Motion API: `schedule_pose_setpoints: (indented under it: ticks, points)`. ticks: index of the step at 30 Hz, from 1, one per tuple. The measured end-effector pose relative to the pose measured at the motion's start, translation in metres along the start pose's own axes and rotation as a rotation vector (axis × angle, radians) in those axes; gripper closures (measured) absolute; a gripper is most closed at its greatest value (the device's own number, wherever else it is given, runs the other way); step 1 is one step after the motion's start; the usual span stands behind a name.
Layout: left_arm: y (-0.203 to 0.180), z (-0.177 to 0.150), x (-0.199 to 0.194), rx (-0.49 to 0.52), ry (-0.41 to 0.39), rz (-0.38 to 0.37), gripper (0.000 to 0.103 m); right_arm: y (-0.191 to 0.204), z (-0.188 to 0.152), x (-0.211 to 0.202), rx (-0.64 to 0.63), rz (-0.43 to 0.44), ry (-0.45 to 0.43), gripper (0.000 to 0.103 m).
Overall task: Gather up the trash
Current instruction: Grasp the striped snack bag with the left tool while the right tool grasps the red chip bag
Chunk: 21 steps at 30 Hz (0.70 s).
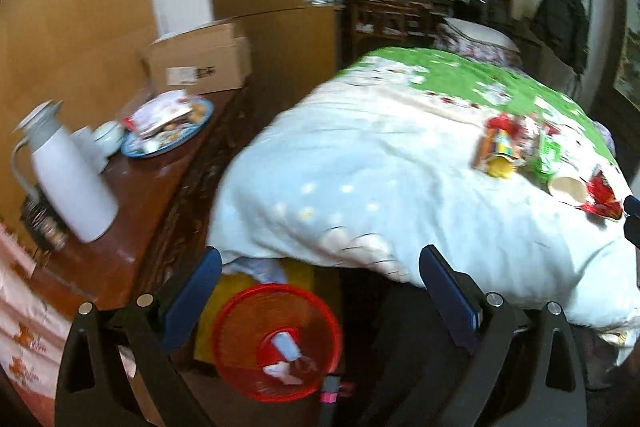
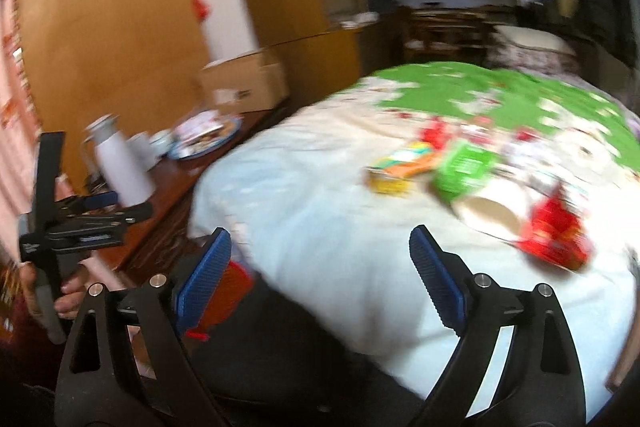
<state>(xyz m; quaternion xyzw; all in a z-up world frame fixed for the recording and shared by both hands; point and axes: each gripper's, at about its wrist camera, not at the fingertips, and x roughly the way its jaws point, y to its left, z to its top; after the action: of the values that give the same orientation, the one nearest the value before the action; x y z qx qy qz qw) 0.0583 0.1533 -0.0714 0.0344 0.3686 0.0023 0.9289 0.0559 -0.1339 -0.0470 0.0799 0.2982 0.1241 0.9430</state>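
The wide bed under a pale blue, cream and green quilt [image 2: 320, 211] carries the litter still to be gathered, heaped toward its right side. On the floor at the bed's foot stands the round red mesh wastebasket [image 1: 240, 343], with a few scraps already in it. Both pictures are smeared, so a good grasp likely calls for slowing the hand before closing.

The right gripper [image 2: 320, 275] has its blue pads spread wide with nothing between them; the left gripper [image 1: 320, 291], over the basket, is likewise spread and empty.

Nearest the right gripper lies the crumpled red foil wrapper [image 2: 556, 231], touching the tipped cream paper cup [image 2: 488, 215]; beyond are the green packet [image 2: 464, 167] and the yellow-and-orange carton [image 2: 400, 167]. The wrapper looks the sensible first pick: come down over it, pinch a raised fold, not the quilt beneath, and keep clear of the cup so it does not roll
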Motion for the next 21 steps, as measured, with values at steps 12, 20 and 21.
schedule_pose_setpoints:
  ticks: [12, 20, 21]
  points:
    - [-0.120, 0.059, 0.118, 0.106, 0.163, -0.205, 0.006, -0.131, -0.038, 0.031, 0.283, -0.173, 0.078, 0.015]
    - [-0.206, 0.098, 0.166, 0.258, 0.136, -0.300, 0.006, -0.161, -0.051, 0.042, 0.306, -0.211, 0.082, 0.015]
    - [-0.215, 0.101, 0.172, 0.278, 0.132, -0.299, 0.006, -0.162, -0.053, 0.043, 0.309, -0.209, 0.082, 0.015]
